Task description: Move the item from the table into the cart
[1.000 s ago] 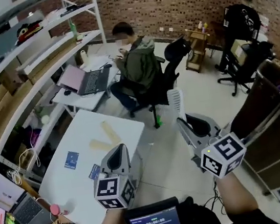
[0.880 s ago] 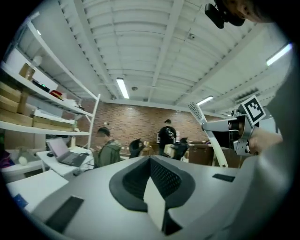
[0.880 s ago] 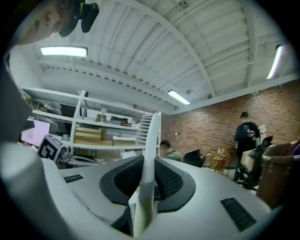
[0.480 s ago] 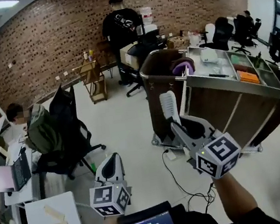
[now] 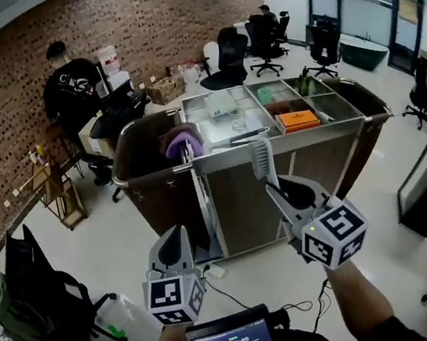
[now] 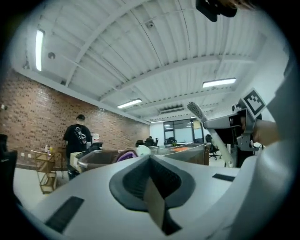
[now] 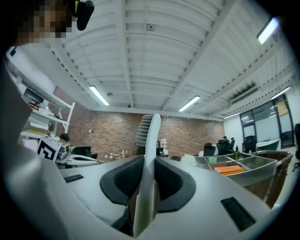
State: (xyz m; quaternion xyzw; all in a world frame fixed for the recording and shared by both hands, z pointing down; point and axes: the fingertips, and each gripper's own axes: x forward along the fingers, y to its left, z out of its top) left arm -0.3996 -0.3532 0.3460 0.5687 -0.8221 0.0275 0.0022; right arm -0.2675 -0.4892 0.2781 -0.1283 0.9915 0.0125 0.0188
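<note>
Transport step: right gripper (image 5: 273, 186) clamped on the white comb (image 5: 261, 159), left gripper (image 5: 176, 238) closed and empty; next, likely advance to the cart (image 5: 318, 132) at 12 o'clock and release inside.

A red-brown brick wall (image 5: 5, 92) runs along the left and back. The floor (image 5: 120, 234) is pale and glossy. Black office chairs (image 5: 232, 49) stand near dark glass windows (image 5: 352, 8). A small wooden rack (image 5: 64, 198) stands by the wall. Strip lights (image 6: 129, 103) glow on the white ribbed ceiling (image 6: 154, 56).
</note>
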